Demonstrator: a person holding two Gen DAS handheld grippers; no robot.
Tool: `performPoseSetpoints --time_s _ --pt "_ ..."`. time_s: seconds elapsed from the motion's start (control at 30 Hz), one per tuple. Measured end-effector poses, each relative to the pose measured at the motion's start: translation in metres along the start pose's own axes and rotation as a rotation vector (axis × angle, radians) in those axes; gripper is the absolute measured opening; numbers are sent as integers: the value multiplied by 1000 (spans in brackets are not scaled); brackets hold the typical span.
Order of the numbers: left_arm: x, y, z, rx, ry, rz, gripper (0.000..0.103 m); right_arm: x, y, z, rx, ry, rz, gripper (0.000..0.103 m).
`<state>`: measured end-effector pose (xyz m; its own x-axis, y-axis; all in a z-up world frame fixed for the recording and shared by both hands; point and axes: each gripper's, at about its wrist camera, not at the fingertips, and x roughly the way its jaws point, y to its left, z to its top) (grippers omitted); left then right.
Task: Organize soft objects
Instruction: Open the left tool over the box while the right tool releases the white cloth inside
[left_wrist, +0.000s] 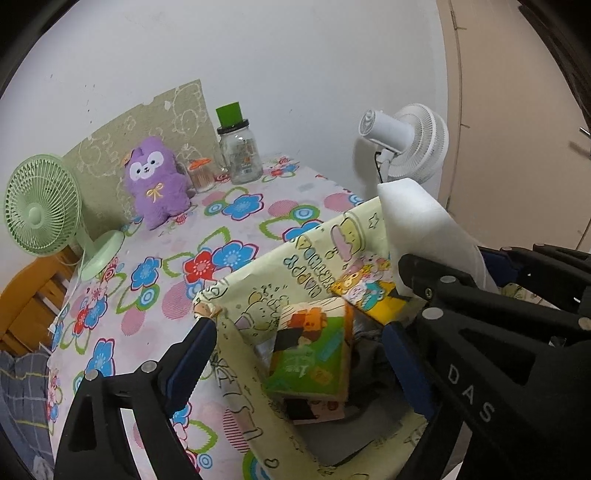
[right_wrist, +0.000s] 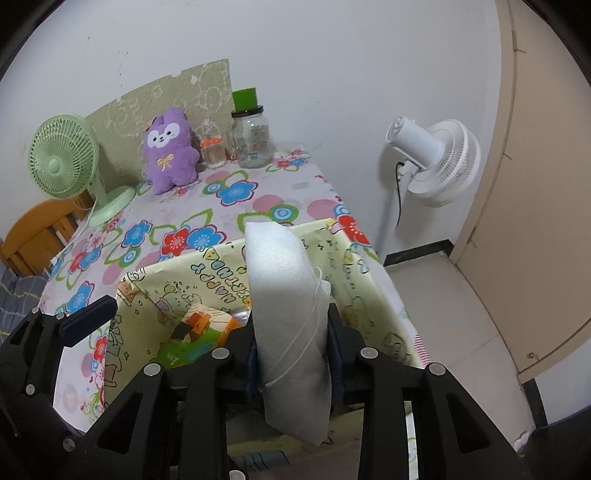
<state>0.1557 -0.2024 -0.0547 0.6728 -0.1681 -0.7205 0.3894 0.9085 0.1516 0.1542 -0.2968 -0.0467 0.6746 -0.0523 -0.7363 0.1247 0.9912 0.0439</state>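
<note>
Right gripper (right_wrist: 291, 354): both pads clamped on a white padded pouch (right_wrist: 286, 295) wound with thread, held upright over the open yellow cartoon-print bag (right_wrist: 373, 295) at the near edge of the floral tablecloth (right_wrist: 236, 206). Left gripper (left_wrist: 299, 350): jaws spread wide, gripping nothing, straddling the bag's left wall above a green tissue pack (left_wrist: 314, 354) lying inside. 1 purple plush toy (left_wrist: 157, 181) sits upright at the far wall.

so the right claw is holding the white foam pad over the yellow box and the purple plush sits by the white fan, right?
Not quite: the purple plush sits by the green fan, as the right wrist view shows. The right claw does hold the white foam pad over the yellow box.
</note>
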Motion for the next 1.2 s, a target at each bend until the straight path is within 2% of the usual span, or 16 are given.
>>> performPoseSetpoints --time_s 0.1,0.17,0.23,0.33,0.57,0.87,1.0,1.2 --pt "0 2 -2 7 -9 -5 94 7 4 0 -9 10 1 41" --pt "0 2 -2 6 -10 -4 96 10 5 0 2 11 10 53" --pt "1 3 -3 0 -9 -6 98 12 4 1 21 14 24 57" --pt "0 3 -3 1 -11 -4 98 12 5 1 23 10 27 70" --pt "-1 5 -9 -8 12 -4 99 8 6 -2 23 2 28 82" --pt "-12 8 -15 -25 6 -4 100 -5 15 -11 -8 -9 15 91" --pt "-17 11 -18 -32 1 -5 100 -13 22 -16 -46 -29 -9 92" --pt "-27 16 -24 -35 -12 6 100 -23 28 -22 -34 -41 -9 92"
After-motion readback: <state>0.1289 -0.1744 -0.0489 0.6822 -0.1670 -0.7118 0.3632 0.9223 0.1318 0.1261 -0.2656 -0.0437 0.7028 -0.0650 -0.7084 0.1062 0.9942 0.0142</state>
